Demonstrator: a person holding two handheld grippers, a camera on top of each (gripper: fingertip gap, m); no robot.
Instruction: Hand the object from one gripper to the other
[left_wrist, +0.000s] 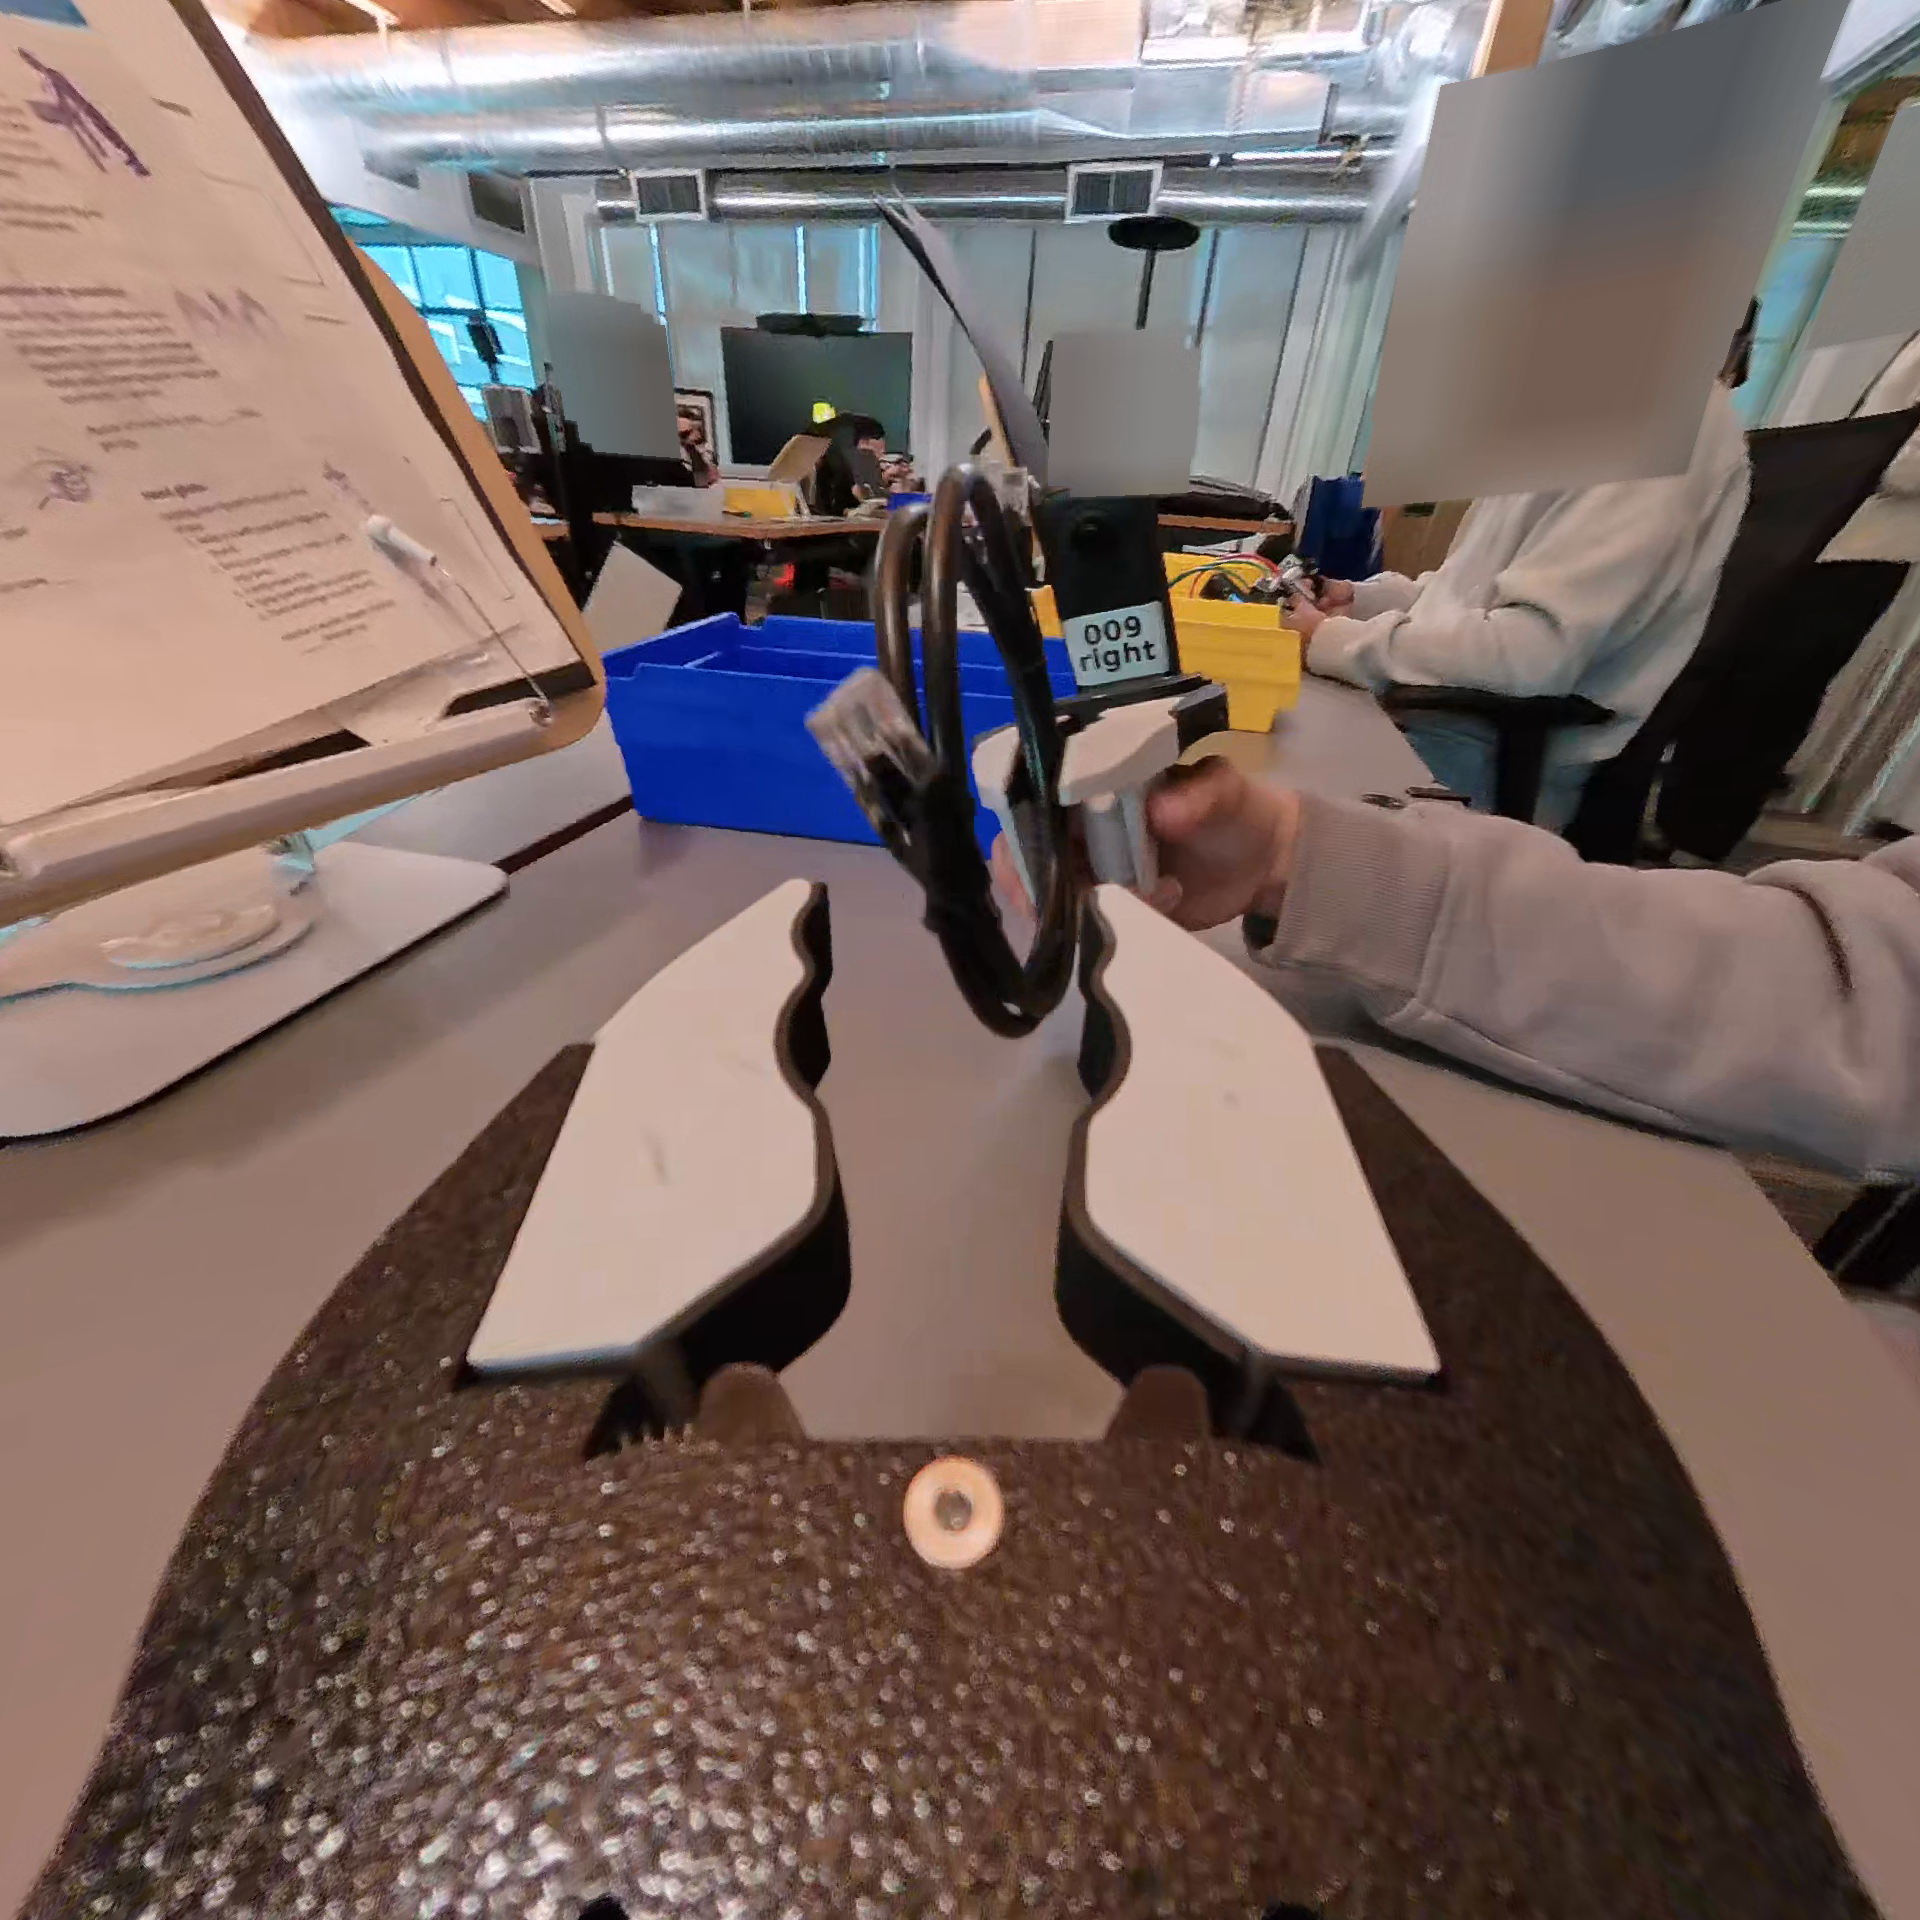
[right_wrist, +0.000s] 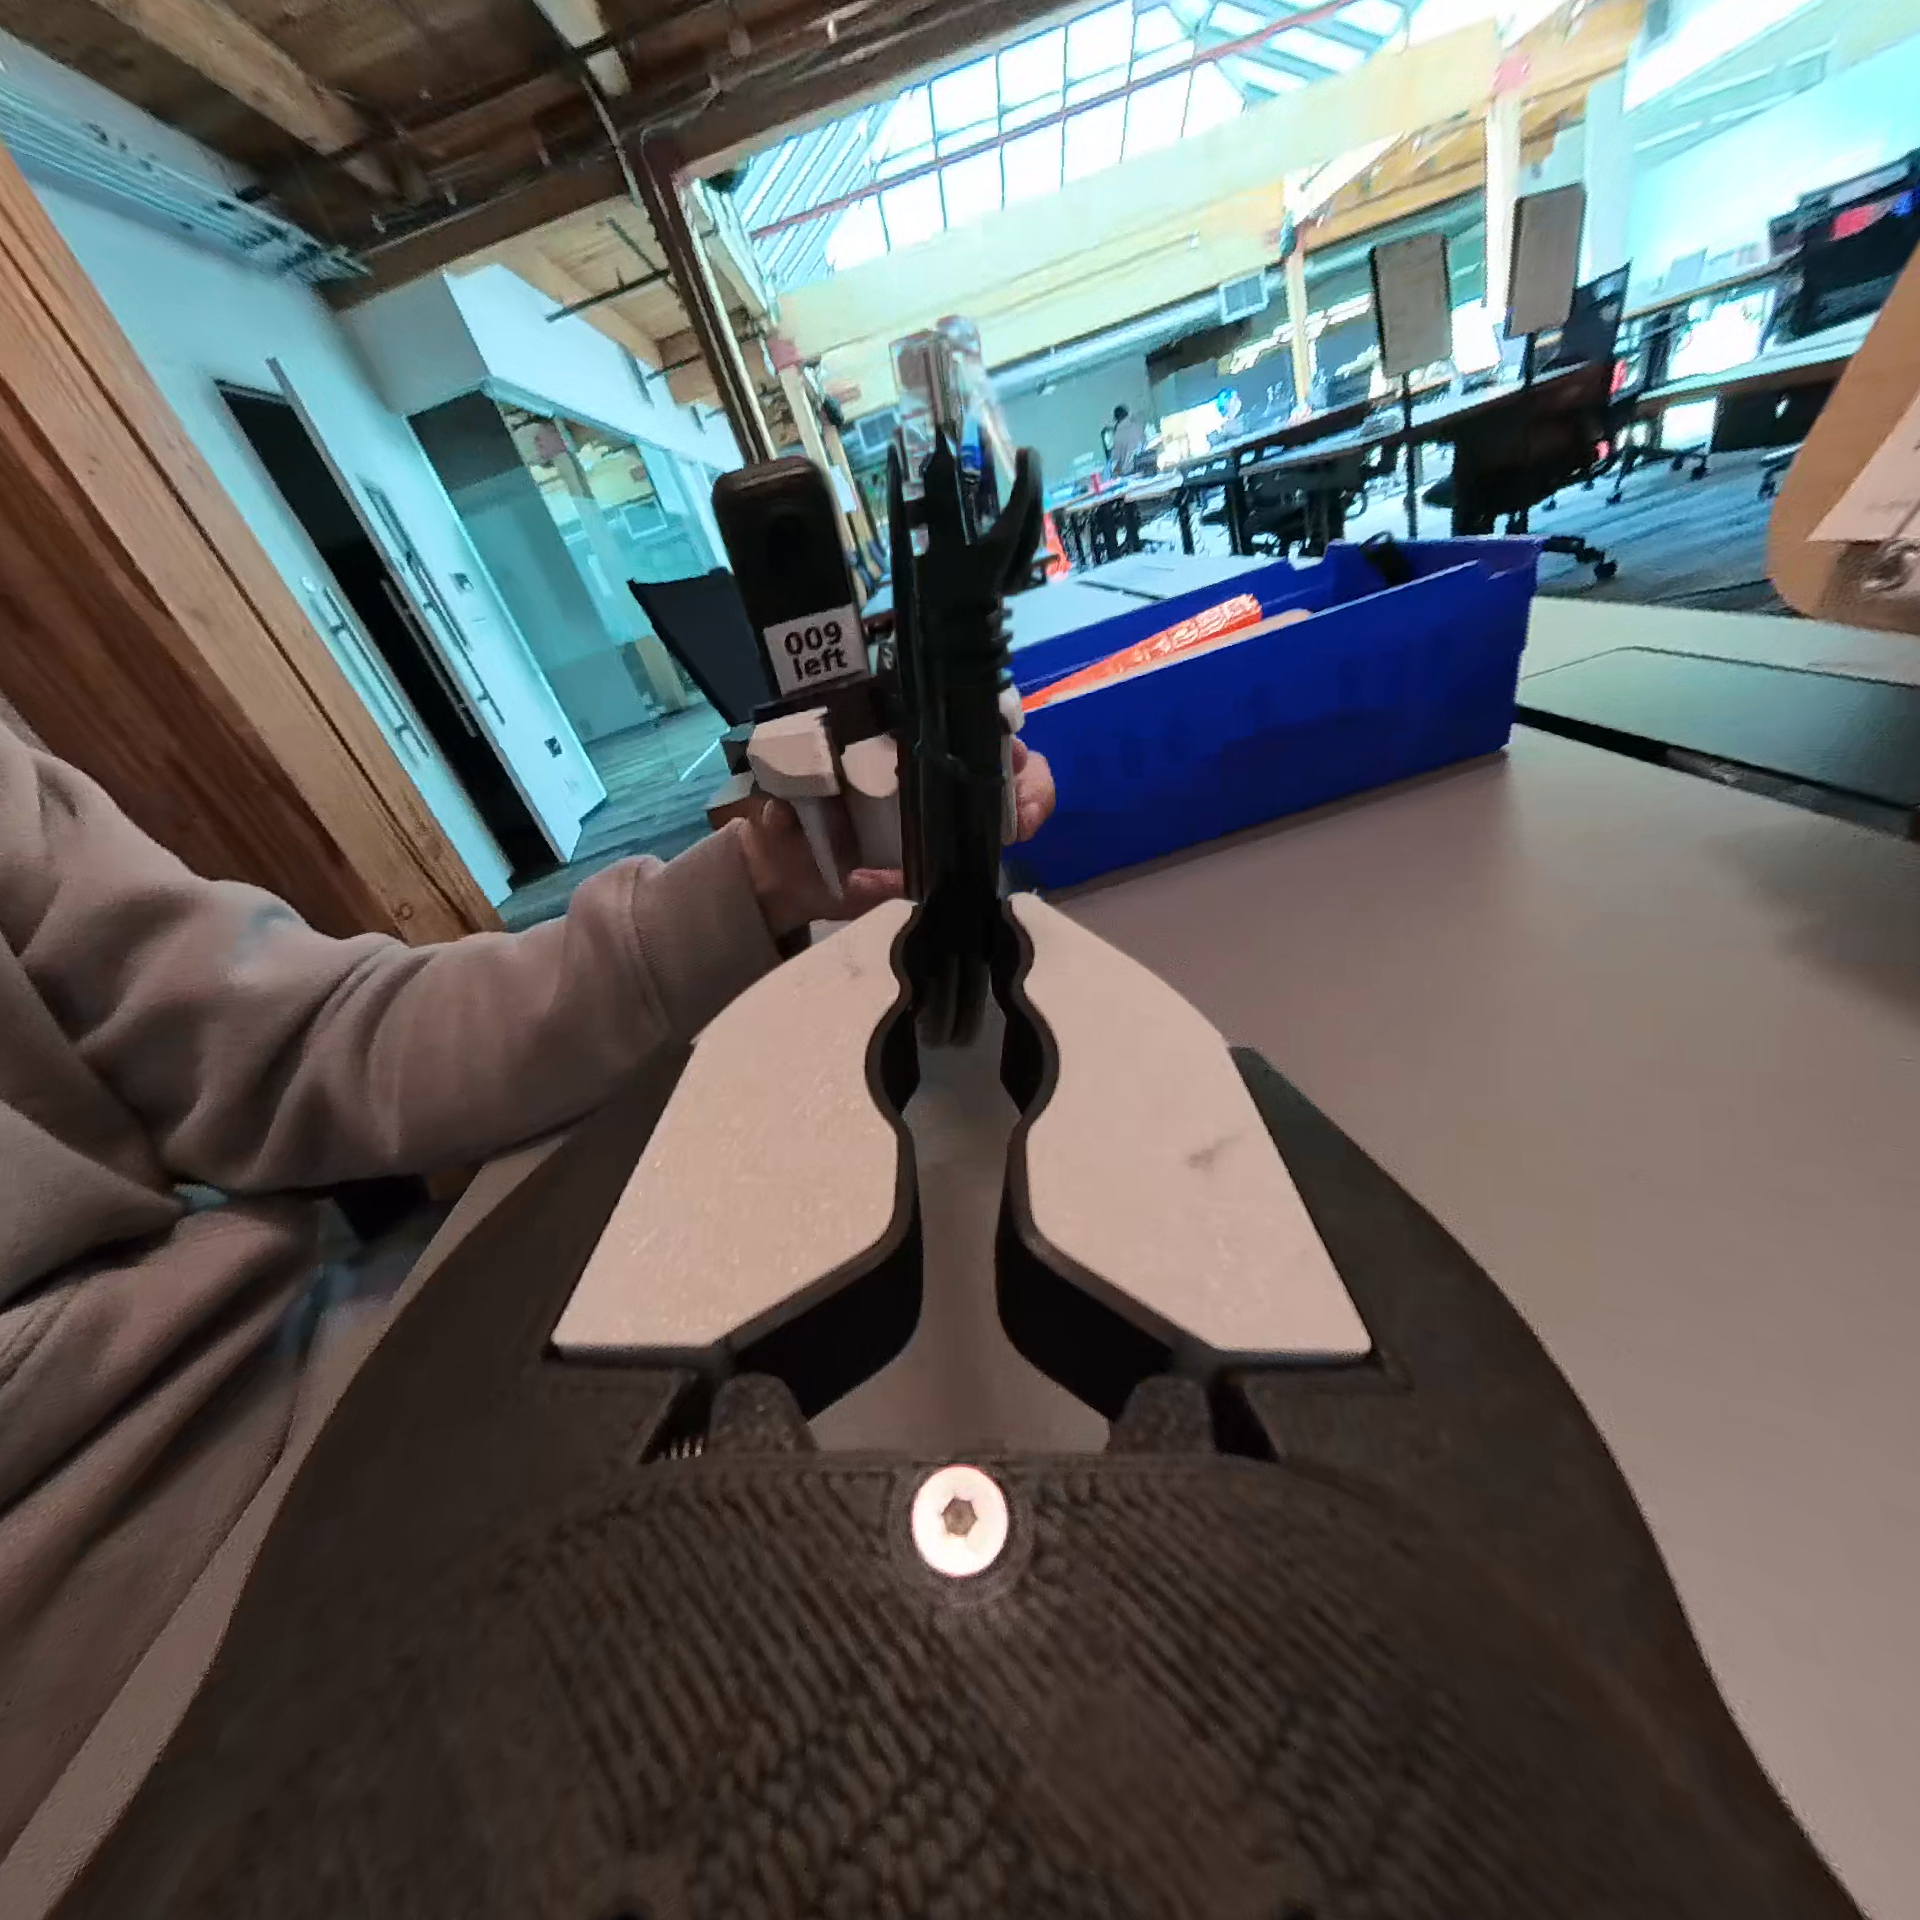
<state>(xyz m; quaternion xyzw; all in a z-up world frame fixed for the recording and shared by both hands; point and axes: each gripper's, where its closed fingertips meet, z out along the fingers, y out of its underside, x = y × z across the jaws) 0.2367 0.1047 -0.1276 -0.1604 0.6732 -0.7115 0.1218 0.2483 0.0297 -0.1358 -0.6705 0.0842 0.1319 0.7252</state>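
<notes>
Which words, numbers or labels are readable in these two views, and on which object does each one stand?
I do not copy out writing; here is what bears it.
White label on the right gripper, which holds the black cable: sharp print.
Second white label on the left gripper: sharp print.
Printed page on the stand: blurred, too small.

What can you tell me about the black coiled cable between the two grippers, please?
The cable is black, glossy and wound into an upright loop, bundled on one side, with a clear plastic plug jutting left. The right gripper is shut on its lower part, holding it above the grey table. The left gripper stands open; the loop hangs by its right finger.
</notes>
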